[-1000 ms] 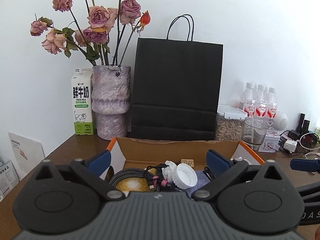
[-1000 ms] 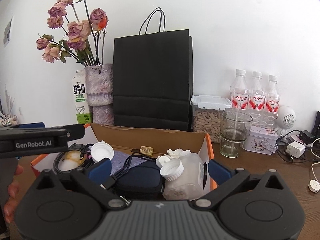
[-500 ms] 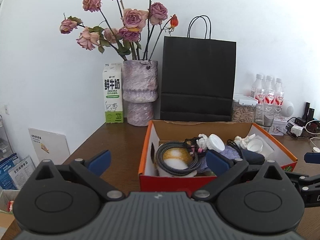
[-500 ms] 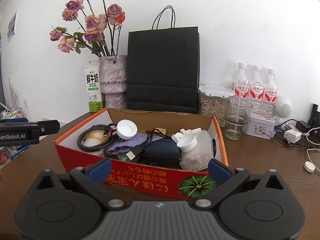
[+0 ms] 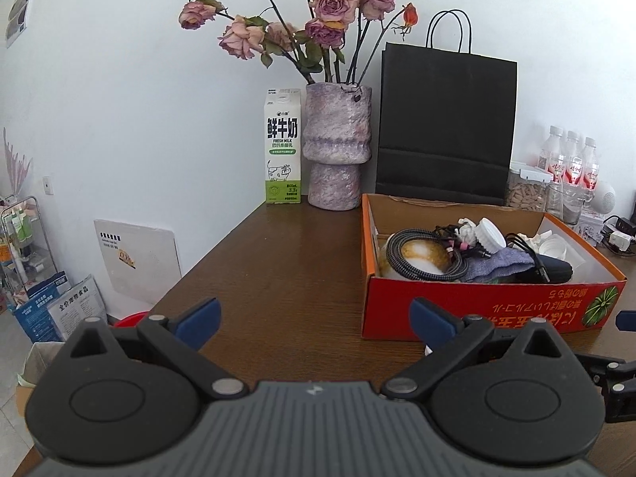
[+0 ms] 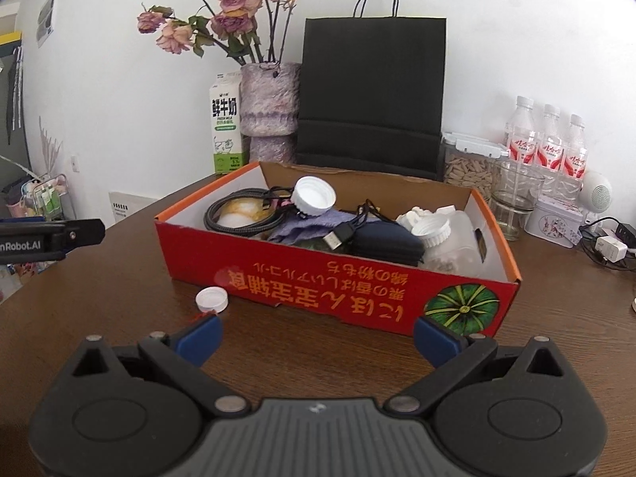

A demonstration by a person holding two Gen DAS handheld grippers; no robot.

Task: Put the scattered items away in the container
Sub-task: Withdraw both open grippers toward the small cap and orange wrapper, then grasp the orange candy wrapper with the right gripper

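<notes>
Tongs on both sides are standing wide apart and gripping nothing: the left gripper (image 5: 314, 316) is hovering over bare brown wood near the table's (image 5: 278, 270) left edge, and the right gripper (image 6: 316, 332) is hanging just in front of the red cardboard box (image 6: 338, 282), whose long printed wall is facing it. One small white bottle cap (image 6: 212, 299) is lying on the wood just outside that front wall, near the box's left front corner and just beyond the right gripper's left fingertip (image 6: 198, 337). Everything else is sitting inside the box: a coiled braided cable (image 6: 242, 214) ringing a pale round object in the left end, a white screw lid (image 6: 313, 195) resting on the pile, a purple cloth (image 6: 306, 228), a dark zip pouch (image 6: 387, 244) with a black USB cable (image 6: 338, 238) draped on it, and a clear plastic jar (image 6: 449, 246) lying in the right end. Along the table's back edge a milk carton (image 5: 283, 151), a mottled purple vase of dried roses (image 5: 337, 147), a black paper bag (image 5: 445, 127), a seed canister (image 6: 471, 165), a drinking glass (image 6: 514, 198) and three water bottles (image 6: 550, 139) are standing by the wall
</notes>
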